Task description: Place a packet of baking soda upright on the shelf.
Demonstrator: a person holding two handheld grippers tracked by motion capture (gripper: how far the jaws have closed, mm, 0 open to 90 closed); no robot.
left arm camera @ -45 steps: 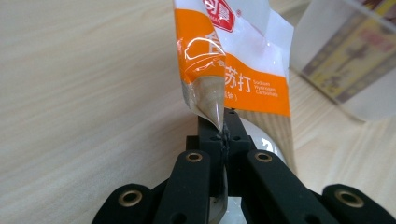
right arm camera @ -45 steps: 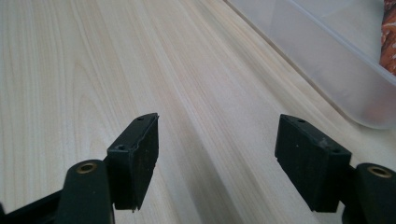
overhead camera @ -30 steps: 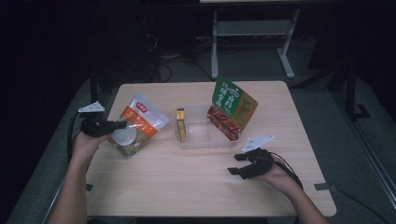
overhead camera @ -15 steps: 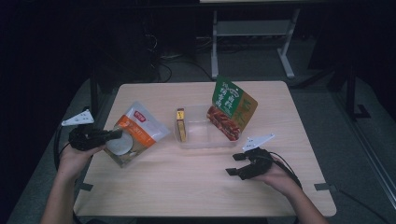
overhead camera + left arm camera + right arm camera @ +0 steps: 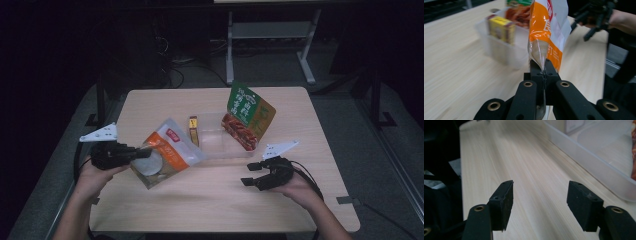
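Dark room around a pale wooden surface (image 5: pixel 215 200). Left gripper (image 5: pixel 141 152) is clamped on the corner of an orange-and-white plastic snack pouch (image 5: pixel 167 157), held off the wood near the left edge. Beside it sits a clear plastic tray (image 5: pixel 220 147) holding a yellow box (image 5: pixel 193 130) and a green-and-red packet (image 5: pixel 247 117). Right gripper (image 5: pixel 251 174), jaws apart after just narrowing, holds nothing.

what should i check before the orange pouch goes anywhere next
1. Left gripper shut on the orange pouch: ok, pinched at its corner.
2. Pouch off the table: cannot tell; it hangs tilted from the gripper.
3. Free room in the clear bin: ok, the middle is bare between the yellow box and green pouch.
4. Right gripper free: ok, open with nothing between.
5. Right gripper clear of the bin: ok, apart from it.
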